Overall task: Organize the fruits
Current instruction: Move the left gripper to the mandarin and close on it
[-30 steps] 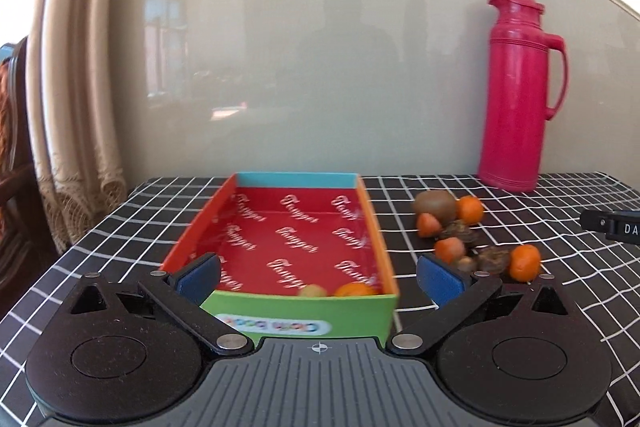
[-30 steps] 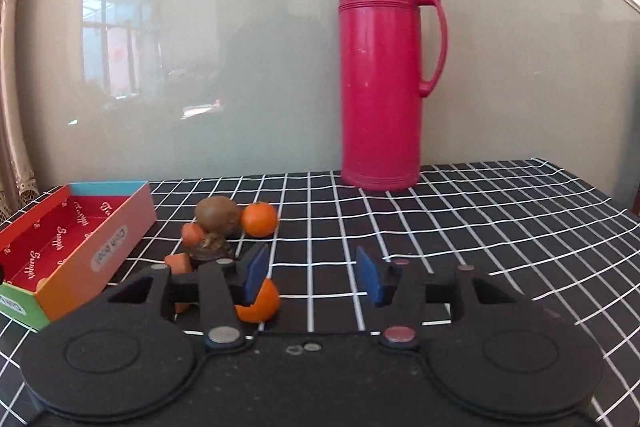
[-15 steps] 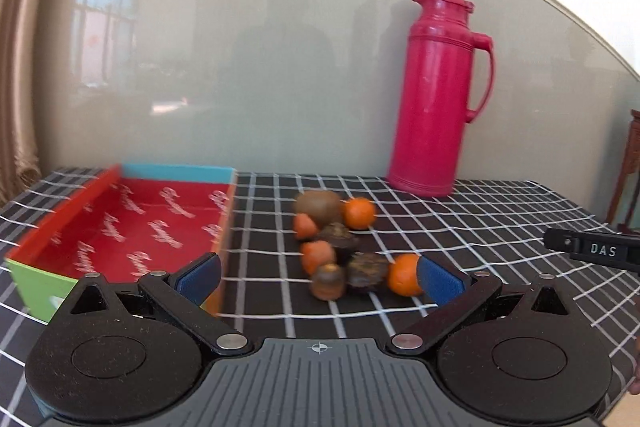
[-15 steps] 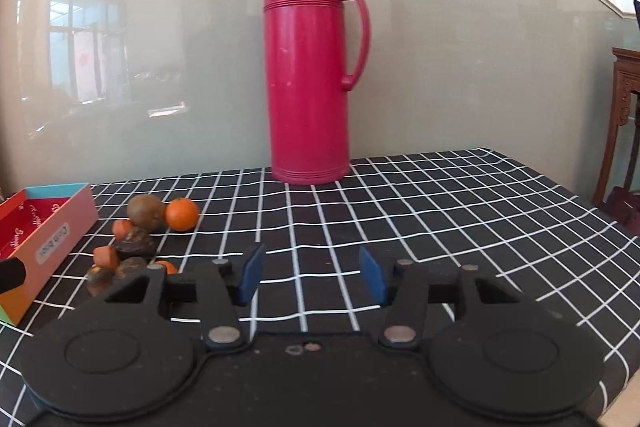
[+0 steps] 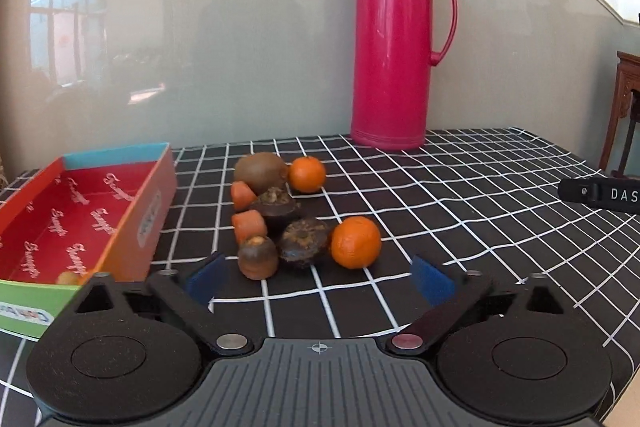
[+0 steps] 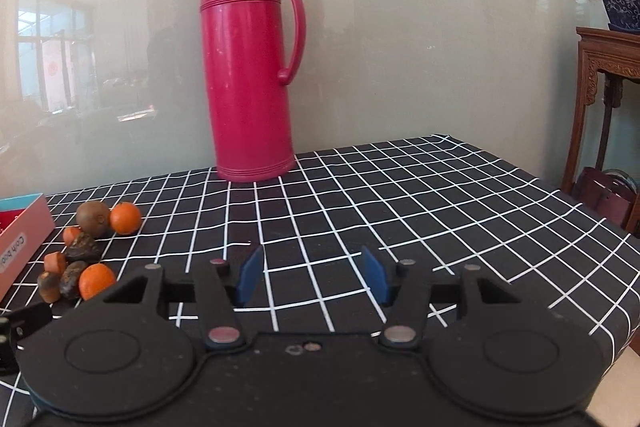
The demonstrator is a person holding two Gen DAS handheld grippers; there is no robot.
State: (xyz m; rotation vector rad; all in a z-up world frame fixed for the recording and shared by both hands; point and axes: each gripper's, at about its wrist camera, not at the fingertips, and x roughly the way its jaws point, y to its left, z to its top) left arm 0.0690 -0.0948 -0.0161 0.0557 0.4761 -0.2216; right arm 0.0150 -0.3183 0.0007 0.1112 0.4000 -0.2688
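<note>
Fruit pile sits on the checked cloth, just beyond the left gripper, loose, none held.

Left gripper: jaws spread wide and closing, nothing between the pads; nearest fruit lie just ahead of the gap. Right gripper: jaws part-spread, bare cloth between them, well to the right of the pile.

Progress, as judged: early. Box stands just left of the pile; at its near wall two pieces show, one yellowish, one orange and mostly hidden. Most of the red floor is bare. Pile remains to move.

Count on cloth, near to far:
- brown round fruit, one
- dark wrinkled fruit, two
- tangerines, two
- small orange chunks, two
- kiwi, one

Eight outside, at least two inside.

Far: one red flask upright at the wall, apart from the fruit.
</note>
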